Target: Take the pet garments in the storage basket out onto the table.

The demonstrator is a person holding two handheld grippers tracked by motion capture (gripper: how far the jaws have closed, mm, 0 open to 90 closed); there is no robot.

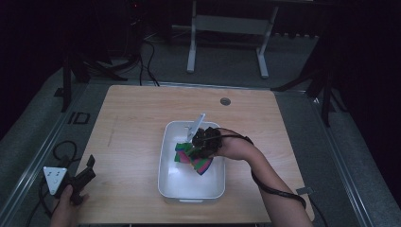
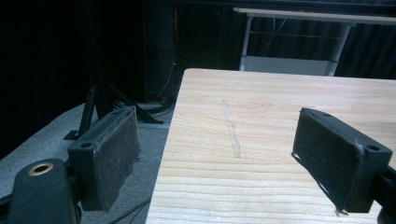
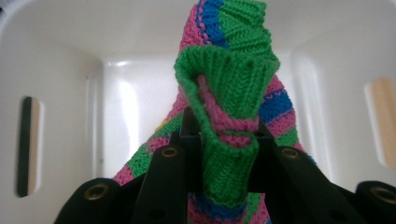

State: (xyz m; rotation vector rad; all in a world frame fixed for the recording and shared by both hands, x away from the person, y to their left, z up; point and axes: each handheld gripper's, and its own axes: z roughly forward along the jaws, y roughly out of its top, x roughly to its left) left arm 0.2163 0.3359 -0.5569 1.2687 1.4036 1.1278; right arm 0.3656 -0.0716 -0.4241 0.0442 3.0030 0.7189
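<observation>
- Striped knitted sock (image 3: pixel 229 93) in green, pink and blue yarn sits pinched at its ribbed green cuff between the jaws of the right gripper (image 1: pixel 204 142), which are closed tight on the fold.
- From the high view, the rest of the sock (image 1: pixel 191 158) hangs and trails below and to the left of that gripper, over the inside of the white rectangular plastic tub (image 1: pixel 168 187); whether its lower end touches the tub floor I cannot tell.
- Its long axis runs from the clamped cuff downward into the tub, so any lift out likely needs to go straight up to clear the tub walls.
- Right gripper is the one at the sock; the left gripper (image 1: pixel 87 172) rests well apart at the near left corner of the table, jaws standing wide with nothing between them.
- Light wooden tabletop (image 1: pixel 132 118) is bare around the tub, with a small round grommet (image 1: pixel 225 101) near its far edge.
- Beyond lies grey carpet, a white table frame (image 1: pixel 227 28) and a dark room.
</observation>
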